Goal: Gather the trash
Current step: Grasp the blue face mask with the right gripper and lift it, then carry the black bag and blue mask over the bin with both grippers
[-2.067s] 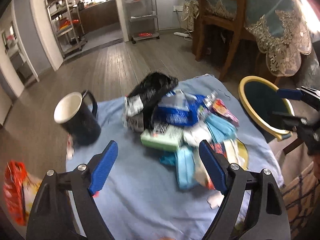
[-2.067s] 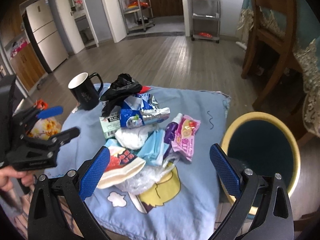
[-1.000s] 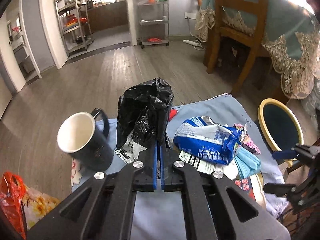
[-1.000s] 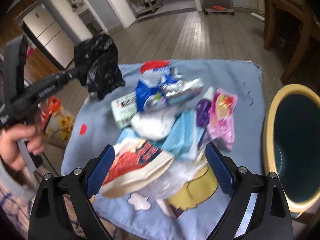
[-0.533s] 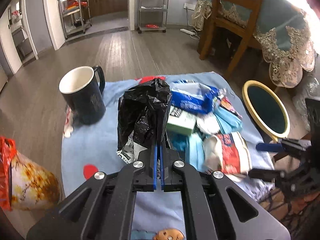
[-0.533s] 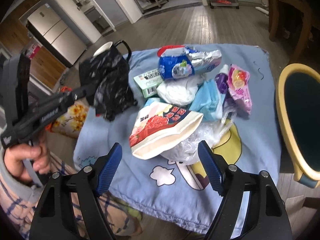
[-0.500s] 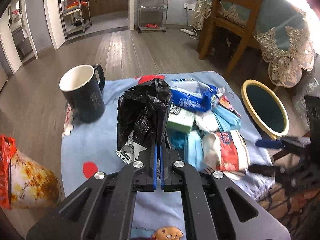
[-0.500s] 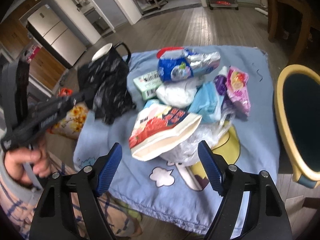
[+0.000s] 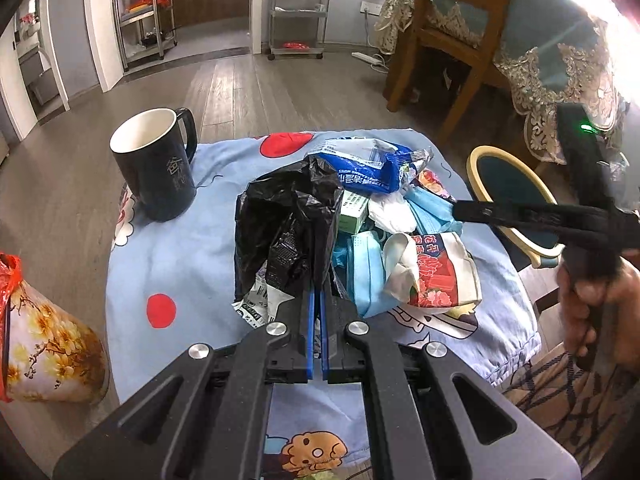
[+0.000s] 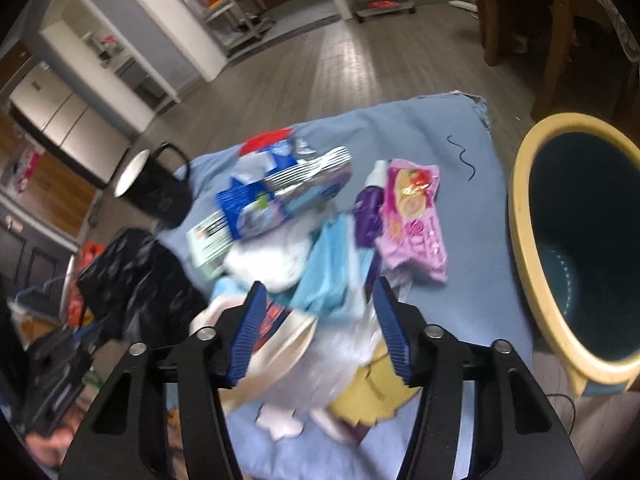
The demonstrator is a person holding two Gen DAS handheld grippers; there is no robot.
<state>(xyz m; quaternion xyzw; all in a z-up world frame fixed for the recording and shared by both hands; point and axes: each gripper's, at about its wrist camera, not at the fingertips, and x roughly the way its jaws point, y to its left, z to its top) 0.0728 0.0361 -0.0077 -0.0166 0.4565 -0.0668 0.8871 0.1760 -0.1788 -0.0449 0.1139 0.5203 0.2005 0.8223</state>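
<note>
Both grippers changed: my left gripper [image 9: 318,312] now stays clenched on the black bag [image 9: 288,220] near the table's middle, while my right gripper [image 10: 320,320], jaws narrowing but unclamped, straddles the red-printed pouch [image 10: 280,336], next for bagging.

The black mug [image 9: 154,164] bears a pale Chinese character, seemingly "金" (smaller ones beneath are illegible). The red-and-white snack bag [image 9: 438,268] shows "花开".

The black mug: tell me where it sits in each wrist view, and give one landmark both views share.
Left wrist view: the black mug stands upper left on the blue cloth, left of the black bag.
Right wrist view: the mug is left of centre, blurred, near the cloth's far left edge.
Shared landmark: the blue snack wrapper.
</note>
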